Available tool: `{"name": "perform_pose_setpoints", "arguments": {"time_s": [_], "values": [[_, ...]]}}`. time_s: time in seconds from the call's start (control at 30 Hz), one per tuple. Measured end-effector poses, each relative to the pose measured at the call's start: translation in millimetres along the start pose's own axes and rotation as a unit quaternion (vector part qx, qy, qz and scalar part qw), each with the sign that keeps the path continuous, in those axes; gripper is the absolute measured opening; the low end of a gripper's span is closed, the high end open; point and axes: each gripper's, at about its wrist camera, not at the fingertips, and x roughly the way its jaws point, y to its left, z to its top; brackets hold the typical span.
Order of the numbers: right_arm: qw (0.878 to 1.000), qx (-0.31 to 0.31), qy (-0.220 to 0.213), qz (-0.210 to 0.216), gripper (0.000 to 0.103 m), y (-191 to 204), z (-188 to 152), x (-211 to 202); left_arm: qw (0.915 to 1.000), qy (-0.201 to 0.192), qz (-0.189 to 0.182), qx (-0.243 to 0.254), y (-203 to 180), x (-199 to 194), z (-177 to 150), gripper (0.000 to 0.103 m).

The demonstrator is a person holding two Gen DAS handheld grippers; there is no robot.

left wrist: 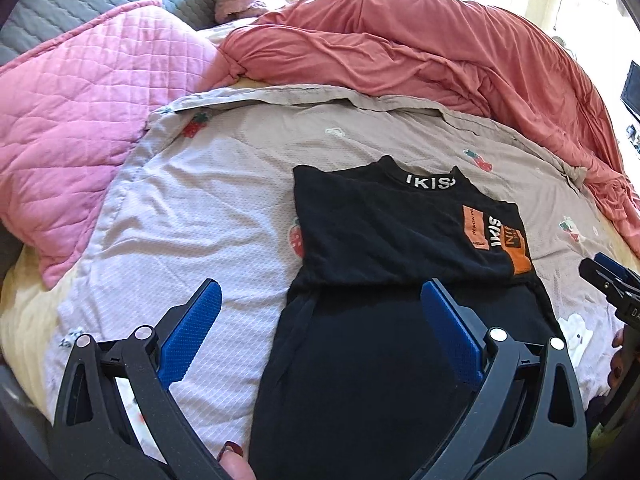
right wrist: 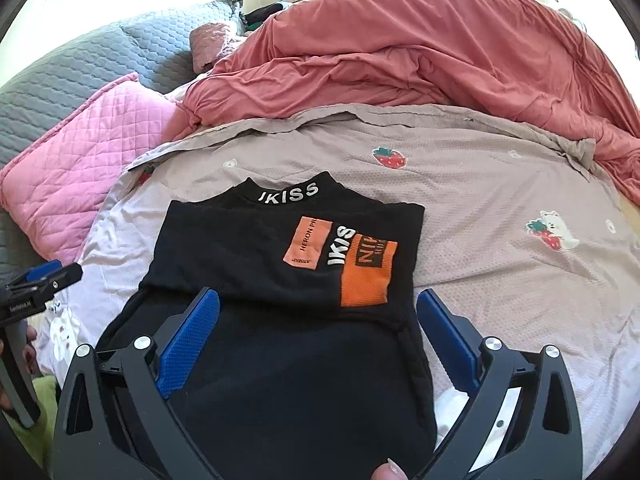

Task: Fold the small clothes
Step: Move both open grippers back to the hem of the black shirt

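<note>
Grippers both gape wide and empty: your left gripper (left wrist: 320, 320) and right gripper (right wrist: 318, 320) hang above the black shirt (right wrist: 280, 272), touching nothing. It lies partly folded (collar lettering up) on the strawberry-print blanket (right wrist: 500, 200).

The bed (right wrist: 500, 200) has a beige strawberry-print cover; on it lie a folded black shirt (right wrist: 280, 264), a coral duvet (right wrist: 420, 52) and a pink quilted pillow (right wrist: 88, 160).
</note>
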Motion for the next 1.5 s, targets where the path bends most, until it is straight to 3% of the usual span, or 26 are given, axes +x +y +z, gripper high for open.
{"name": "perform_pose_setpoints", "arguments": {"time_s": [0.33,0.93,1.23,1.5], "values": [[1.000,-0.004,0.001,-0.004,0.099,-5.6,-12.4,-20.2,0.9998,-0.004,0.017,0.006,7.1,-20.8,-11.6,0.094],[1.000,-0.012,0.023,-0.013,0.099,-15.2,-38.6,-38.2,0.9986,0.028,0.045,0.004,25.8,-25.4,-42.3,0.094],[0.997,-0.037,0.068,-0.024,0.099,-9.6,-73.1,-37.9,0.9963,0.061,0.056,0.022,31.7,-16.6,-68.3,0.094],[0.992,-0.030,0.117,-0.044,0.099,-19.1,-110.0,-34.7,0.9916,0.123,0.032,0.027,32.7,-2.7,-101.2,0.094]]}}
